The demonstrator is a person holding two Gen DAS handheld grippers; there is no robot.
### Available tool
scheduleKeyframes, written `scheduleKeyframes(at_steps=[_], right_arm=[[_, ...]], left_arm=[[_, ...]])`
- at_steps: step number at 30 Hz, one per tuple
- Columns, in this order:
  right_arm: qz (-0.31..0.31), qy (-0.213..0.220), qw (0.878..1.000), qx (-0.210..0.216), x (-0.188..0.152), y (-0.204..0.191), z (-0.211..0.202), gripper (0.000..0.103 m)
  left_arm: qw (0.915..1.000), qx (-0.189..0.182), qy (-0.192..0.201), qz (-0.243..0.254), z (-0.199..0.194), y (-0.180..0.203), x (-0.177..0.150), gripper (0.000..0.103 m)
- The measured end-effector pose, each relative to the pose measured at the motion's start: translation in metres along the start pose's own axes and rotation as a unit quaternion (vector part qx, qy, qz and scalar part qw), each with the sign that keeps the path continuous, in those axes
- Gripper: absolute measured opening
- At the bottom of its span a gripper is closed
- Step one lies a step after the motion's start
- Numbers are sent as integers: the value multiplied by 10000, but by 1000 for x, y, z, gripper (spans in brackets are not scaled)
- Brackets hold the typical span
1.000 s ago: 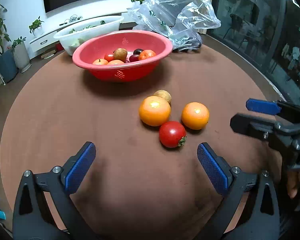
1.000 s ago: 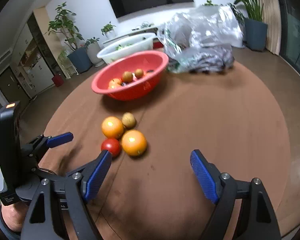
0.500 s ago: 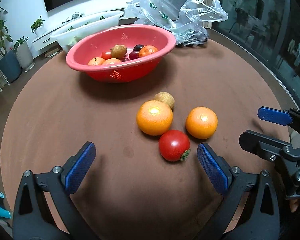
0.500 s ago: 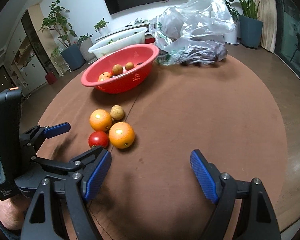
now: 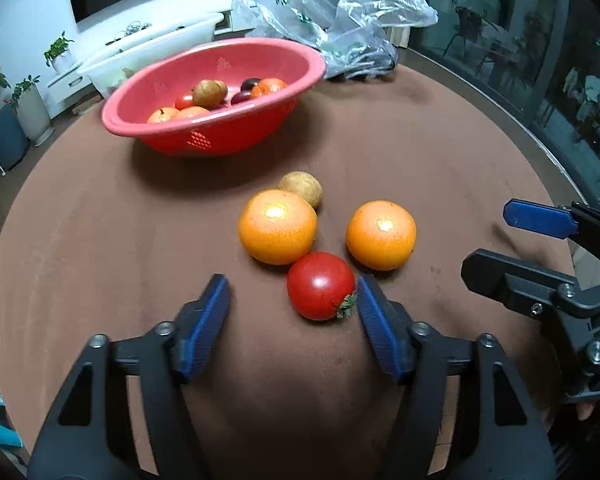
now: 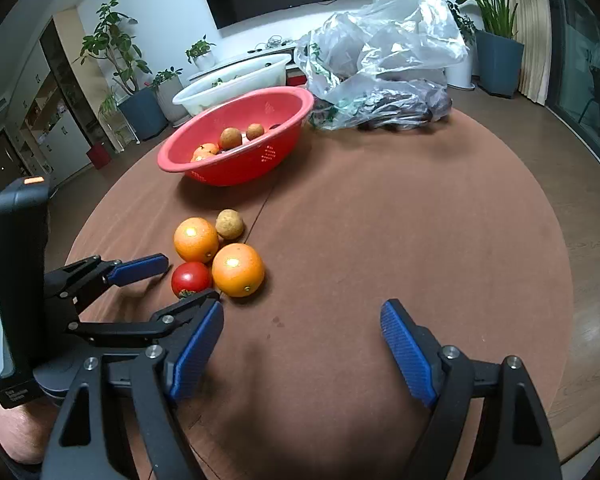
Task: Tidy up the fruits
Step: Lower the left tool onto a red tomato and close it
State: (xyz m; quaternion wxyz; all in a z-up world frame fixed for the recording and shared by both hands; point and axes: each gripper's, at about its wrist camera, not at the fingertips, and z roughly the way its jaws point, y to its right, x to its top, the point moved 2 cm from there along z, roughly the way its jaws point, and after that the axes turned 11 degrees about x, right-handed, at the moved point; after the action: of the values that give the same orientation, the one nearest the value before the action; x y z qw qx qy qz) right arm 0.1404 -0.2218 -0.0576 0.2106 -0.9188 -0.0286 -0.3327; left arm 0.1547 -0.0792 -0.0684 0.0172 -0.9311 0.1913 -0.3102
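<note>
**Left gripper closing around the tomato; grasp not yet made**

Change noted: compared with a second ago, the left gripper (image 5: 290, 306) has advanced toward the loose fruit and its jaws, then fully spread, are now closing. The red tomato (image 5: 321, 285) lies between the pads. The right-hand pad sits at the tomato's stem side, touching or just short of it; the other pad is clearly apart from it. The tomato rests on the counter (image 5: 100, 240), unlifted.

Right gripper (image 6: 302, 354): released, nothing between its pads, hovering over bare counter.

Task items: the tomato touches the left orange (image 5: 278, 226); the right orange (image 5: 381, 235) lies just beside it; a small brown fruit (image 5: 301, 188) sits behind the left orange. The red colander basin (image 5: 220, 136) beyond them already holds several fruits.

Judgement: a pick of the tomato is in hand, probably bound for the basin. The off-centre jaws may nudge it sideways as they close.

Writing: small print on the left gripper's handle in the right wrist view is illegible. No brands readable.
</note>
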Motion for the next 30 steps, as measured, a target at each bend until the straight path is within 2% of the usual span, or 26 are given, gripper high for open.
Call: scheduleKeyframes(at_steps=[1,3,9,20,27,30], right_arm=[[0,-6,10000,-3,0,0,0,83],[-1,-18,10000,2,-1,0,1,83],[-12,-70,10000,-7,-2,0,4,81],[-270,-274,9992,49,2,-13,13,77],[-512,-554,9970,159,16,-24,38,73],[-619,-679,9957,122,21,-29,48,68]], left_arm=[[10000,-26,-3,9,0,1,0,58],[10000,-71,19,23,0,2,0,46],[9998,-180,62,94,-2,7,1,30],[9993,-345,83,-126,-19,-13,-14,30],[9988,-256,40,-404,-27,-40,-29,30],[9983,-207,7,-548,-27,-53,-36,30]])
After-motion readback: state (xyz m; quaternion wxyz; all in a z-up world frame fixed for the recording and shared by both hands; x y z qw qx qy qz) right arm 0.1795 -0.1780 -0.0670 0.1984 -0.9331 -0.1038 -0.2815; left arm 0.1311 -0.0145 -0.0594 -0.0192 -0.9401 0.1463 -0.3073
